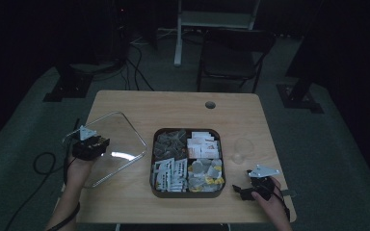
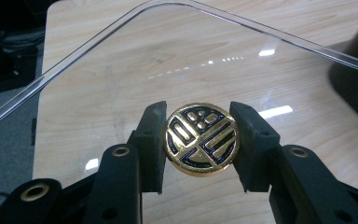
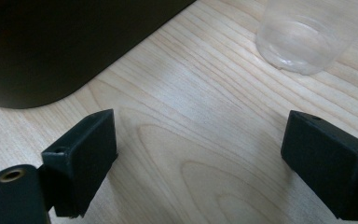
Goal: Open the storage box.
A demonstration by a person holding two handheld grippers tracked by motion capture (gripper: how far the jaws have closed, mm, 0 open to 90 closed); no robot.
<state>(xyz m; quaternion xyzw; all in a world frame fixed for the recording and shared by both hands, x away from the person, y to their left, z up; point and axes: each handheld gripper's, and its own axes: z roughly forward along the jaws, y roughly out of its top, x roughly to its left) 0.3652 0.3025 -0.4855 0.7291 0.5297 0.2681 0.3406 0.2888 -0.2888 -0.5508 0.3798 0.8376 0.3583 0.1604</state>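
1. Clear lid (image 1: 111,144) with round gold knob (image 2: 201,139): held at the left side of the surface (image 1: 173,106), tilted, near edge raised above the wood, just beside the brown box.
2. Gold knob: round, with dark blue lines in a pattern, clamped between the two black pads of the left tongs (image 2: 201,140); pads pressing on both sides of it.
3. Left tongs (image 1: 90,144): closed on the knob, carried by the left hand (image 1: 79,171) at the left edge of the surface; grey three-cornered plate on top.
4. Through the lid in the left gripper view: light wood grain and bright reflections of lamps.
5. Brown box (image 1: 187,162): in the middle of the surface, uncovered, four compartments with small packets, grey ones at the back left, white and orange ones at the back right, white ones at the front left, grey and yellow ones at the front right.
6. Right tongs (image 1: 245,190): low over the right front corner of the surface, jaws wide apart, nothing between them, only bare wood in the right gripper view (image 3: 196,154).
7. Clear cup (image 3: 303,37): standing on the surface beyond the right tongs, near the dark rounded corner of the box (image 3: 51,51), apart from both.
8. Cup also faintly visible in the high view (image 1: 243,149), right of the box.
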